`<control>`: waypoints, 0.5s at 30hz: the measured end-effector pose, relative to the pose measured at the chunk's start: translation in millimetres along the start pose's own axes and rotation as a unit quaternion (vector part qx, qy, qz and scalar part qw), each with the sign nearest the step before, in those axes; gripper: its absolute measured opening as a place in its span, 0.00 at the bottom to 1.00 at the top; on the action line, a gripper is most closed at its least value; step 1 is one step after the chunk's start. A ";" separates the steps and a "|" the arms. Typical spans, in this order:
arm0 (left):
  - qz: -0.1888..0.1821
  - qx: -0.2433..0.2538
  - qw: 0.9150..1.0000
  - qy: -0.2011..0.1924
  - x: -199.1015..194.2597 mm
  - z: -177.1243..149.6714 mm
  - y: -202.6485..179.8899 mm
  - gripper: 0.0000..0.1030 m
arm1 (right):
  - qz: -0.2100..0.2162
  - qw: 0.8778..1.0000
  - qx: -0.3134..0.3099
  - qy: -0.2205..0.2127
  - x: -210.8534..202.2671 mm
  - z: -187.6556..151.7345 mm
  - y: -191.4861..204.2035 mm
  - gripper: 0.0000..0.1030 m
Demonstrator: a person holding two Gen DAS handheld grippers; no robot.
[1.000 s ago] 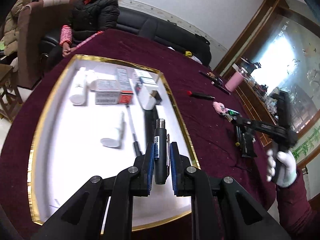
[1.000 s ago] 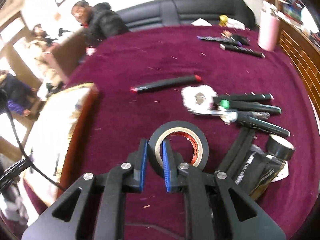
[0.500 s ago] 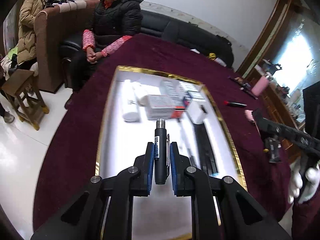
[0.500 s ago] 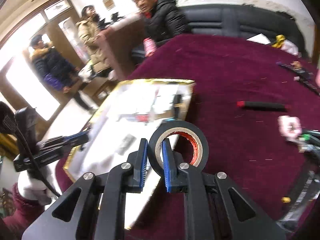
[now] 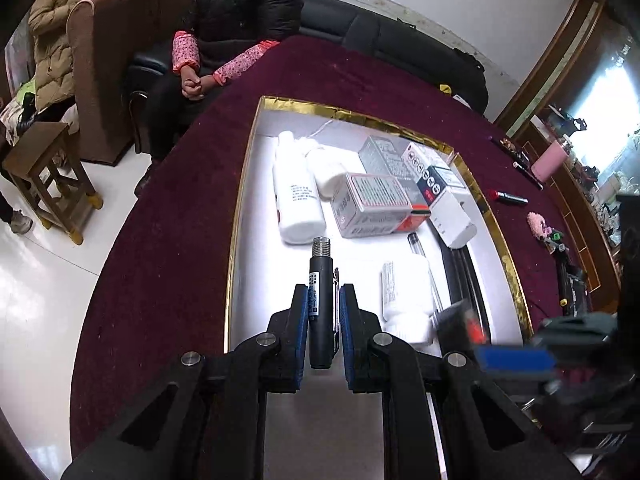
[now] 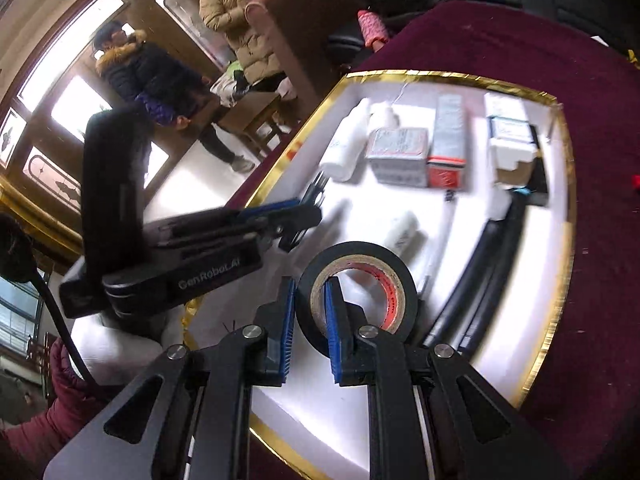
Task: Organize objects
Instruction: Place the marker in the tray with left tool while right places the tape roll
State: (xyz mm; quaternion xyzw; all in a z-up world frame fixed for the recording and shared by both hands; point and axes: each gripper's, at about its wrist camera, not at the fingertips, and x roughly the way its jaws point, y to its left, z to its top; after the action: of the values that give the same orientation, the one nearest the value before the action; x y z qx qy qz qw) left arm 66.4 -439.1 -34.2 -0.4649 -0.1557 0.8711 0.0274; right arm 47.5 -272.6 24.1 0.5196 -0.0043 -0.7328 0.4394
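Two items are on their way in: the left gripper (image 5: 323, 312) has its jaws clamped on a black pen (image 5: 321, 304), the right gripper (image 6: 310, 316) pinches a roll of black tape (image 6: 356, 280), both above the gold-rimmed tray (image 5: 240, 208). Bottles and boxes already sit at its far end; markers (image 5: 512, 198) remain on the tabletop (image 5: 168, 220).

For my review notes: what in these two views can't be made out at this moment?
- Left wrist view: the right hand-held gripper is smeared by motion blur; its roll of tape cannot be seen.
- Both views: print on the boxes in the tray is too small to read.
- Right wrist view: the pen is mostly hidden behind the left hand-held gripper.
- Left wrist view: the seated person's face is cut off by the top edge.
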 end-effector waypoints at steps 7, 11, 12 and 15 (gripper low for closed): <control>-0.002 -0.010 1.000 -0.012 -4.8 4.2 3.8 0.12 | 0.008 1.000 0.003 0.014 22.2 2.1 1.7 0.13; -0.007 -0.014 1.000 -0.019 -9.4 5.1 5.0 0.12 | 0.006 1.000 0.004 0.016 26.3 3.2 3.2 0.14; -0.008 -0.016 1.000 -0.021 -10.8 5.6 5.8 0.13 | 0.004 1.000 0.007 0.014 26.7 3.9 2.2 0.14; -0.012 -0.022 0.999 -0.028 -17.9 6.8 8.5 0.18 | 0.009 1.000 0.015 0.008 24.2 5.2 -1.7 0.30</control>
State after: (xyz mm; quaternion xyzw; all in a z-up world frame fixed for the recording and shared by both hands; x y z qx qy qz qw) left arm 71.8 -452.2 -18.8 -0.4389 -0.1815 0.8797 0.0235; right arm 40.7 -289.5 7.3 0.5315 -0.0165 -0.7245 0.4384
